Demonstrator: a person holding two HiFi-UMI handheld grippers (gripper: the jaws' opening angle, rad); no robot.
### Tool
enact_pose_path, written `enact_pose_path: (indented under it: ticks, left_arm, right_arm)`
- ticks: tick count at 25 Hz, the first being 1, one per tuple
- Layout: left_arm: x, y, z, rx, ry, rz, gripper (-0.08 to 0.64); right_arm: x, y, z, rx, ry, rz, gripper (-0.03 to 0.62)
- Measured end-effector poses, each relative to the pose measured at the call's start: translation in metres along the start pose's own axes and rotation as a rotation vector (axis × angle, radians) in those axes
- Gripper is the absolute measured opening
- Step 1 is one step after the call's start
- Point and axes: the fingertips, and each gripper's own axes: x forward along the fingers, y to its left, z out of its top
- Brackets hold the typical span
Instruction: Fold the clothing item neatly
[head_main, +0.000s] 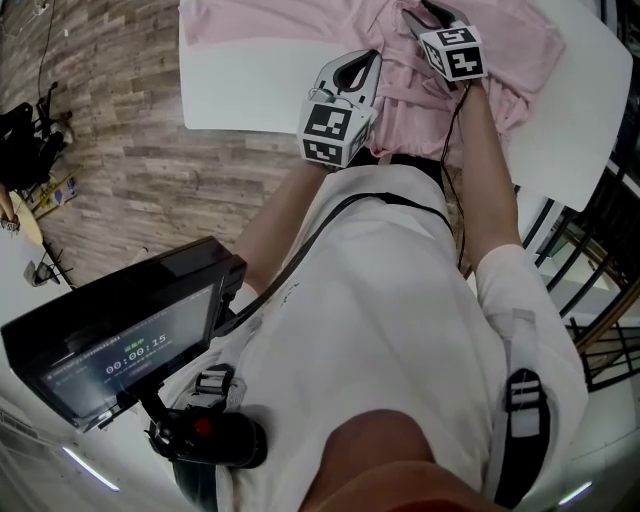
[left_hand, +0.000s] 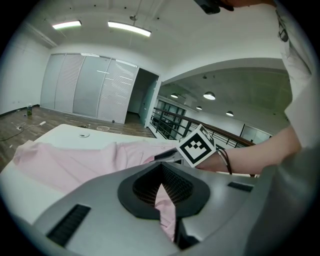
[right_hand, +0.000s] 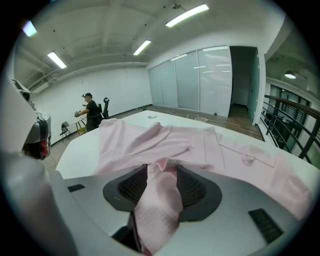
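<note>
Closest to the head camera is the wearer's white top (head_main: 400, 330), with a dark screen (head_main: 120, 345) low on the left. Beyond it both arms reach to the near edge of a white table (head_main: 250, 90), where the pink shirt (head_main: 510, 50) lies.

Seen in its own view, the left gripper (left_hand: 161, 172) has its jaws closed together on a thin pinch of the shirt, which hangs out from between the pads. The right gripper (right_hand: 161, 170) sits just beside it, a little further onto the table. Its jaws stand wide apart with a thick bunch of the shirt lying between the pads; the cloth looks loose there rather than clamped.

Past the jaws the shirt spreads over much of the table, rumpled, with ridges and a raised heap near the grippers. One part runs off toward the far left corner.

No clean crease or stacked layer shows, so the folding looks barely begun. The shirt would still need to be smoothed flat, then its sides and sleeves brought in and its length doubled over.

Farthest off, wood floor (head_main: 120, 150) surrounds the table.
</note>
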Motion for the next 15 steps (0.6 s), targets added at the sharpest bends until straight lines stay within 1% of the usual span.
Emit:
enact_pose_path:
  ticks: [2, 4, 6, 9, 10, 11, 12, 15]
  left_arm:
    - [0.000, 0.002, 0.000, 0.000, -0.001, 0.006, -0.002]
    - [-0.001, 0.004, 0.000, 0.002, -0.002, 0.011, -0.002]
    - [-0.001, 0.005, -0.001, 0.002, -0.003, 0.015, -0.002]
    - [0.003, 0.005, 0.000, -0.002, -0.005, 0.016, -0.002]
    - [0.004, 0.004, 0.000, -0.002, -0.006, 0.014, -0.002]
    - [0.005, 0.003, 0.000, -0.002, -0.006, 0.012, -0.002]
    - [0.006, 0.002, 0.000, -0.001, -0.007, 0.009, -0.002]
    - [0.007, 0.001, 0.002, 0.003, -0.010, 0.003, -0.002]
  right_arm:
    - [0.008, 0.006, 0.014, -0.036, -0.035, 0.021, 0.186]
    - [0.008, 0.010, 0.022, -0.049, -0.058, 0.030, 0.186]
    - [0.001, 0.011, 0.017, -0.029, -0.055, 0.028, 0.186]
    - [-0.014, 0.006, -0.006, 0.001, -0.011, 0.003, 0.184]
    - [-0.018, 0.004, -0.014, 0.008, 0.006, -0.016, 0.162]
    - [-0.021, 0.001, -0.022, 0.015, 0.023, -0.037, 0.067]
    - [-0.022, 0.000, -0.030, 0.017, 0.044, -0.053, 0.006]
    - [-0.011, 0.005, -0.048, -0.028, 0.110, -0.059, 0.005]
